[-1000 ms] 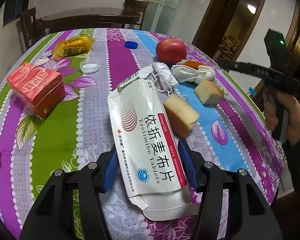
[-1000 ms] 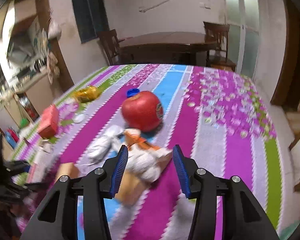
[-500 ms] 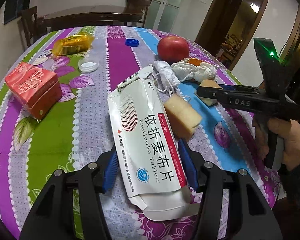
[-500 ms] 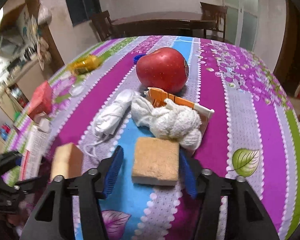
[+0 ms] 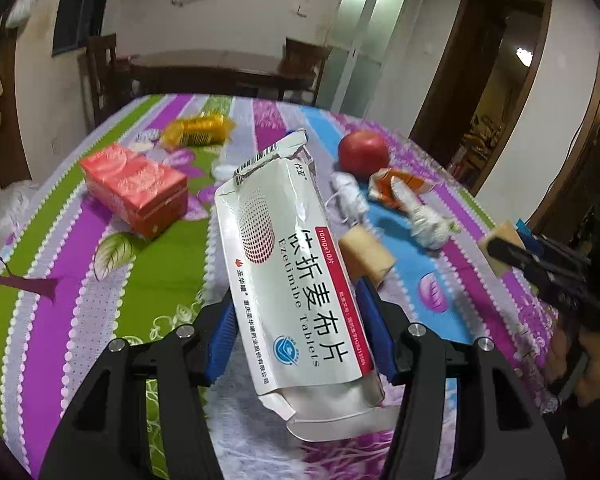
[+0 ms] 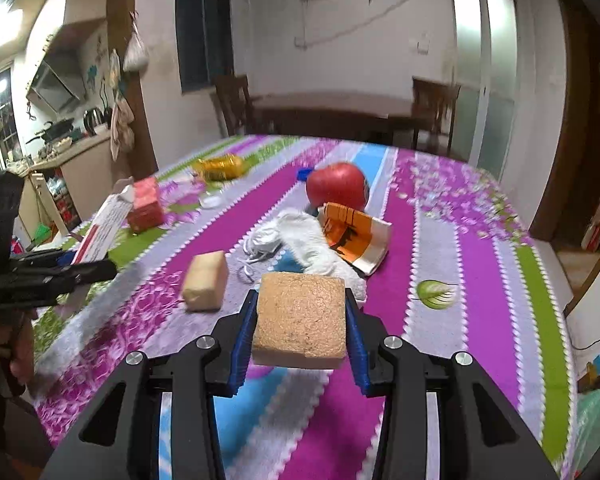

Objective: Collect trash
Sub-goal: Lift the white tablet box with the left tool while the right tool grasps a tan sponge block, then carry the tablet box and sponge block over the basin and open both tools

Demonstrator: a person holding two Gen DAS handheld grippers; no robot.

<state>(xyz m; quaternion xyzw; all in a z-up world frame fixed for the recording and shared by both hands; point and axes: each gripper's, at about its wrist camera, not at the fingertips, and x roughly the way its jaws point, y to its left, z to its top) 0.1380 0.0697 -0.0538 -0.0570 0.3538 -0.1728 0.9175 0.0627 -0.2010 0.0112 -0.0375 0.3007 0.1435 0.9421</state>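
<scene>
My left gripper [image 5: 296, 308] is shut on a white tablet box [image 5: 288, 248] with red and black print, held tilted above the striped tablecloth [image 5: 172, 264]. My right gripper [image 6: 300, 304] has a tan spongy block [image 6: 300, 320] between its blue pads. Its jaws are closing and press on the block's sides, and the block is off the cloth. The left wrist view shows that block [image 5: 500, 236] at the right edge. On the table lie a second tan block [image 6: 205, 280], crumpled white tissue [image 6: 312, 240] and an orange wrapper [image 6: 352, 236].
A red apple [image 6: 336, 190] sits behind the wrapper, with a blue cap [image 6: 305, 174] beside it. A red carton [image 5: 134, 188] and a yellow packet [image 5: 196, 132] lie at the left. A dark table with chairs [image 6: 332, 116] stands behind.
The left gripper has lifted the tablet box off the cloth. The right gripper came over the tan block, closed on it and carried it away from the tissue pile.
</scene>
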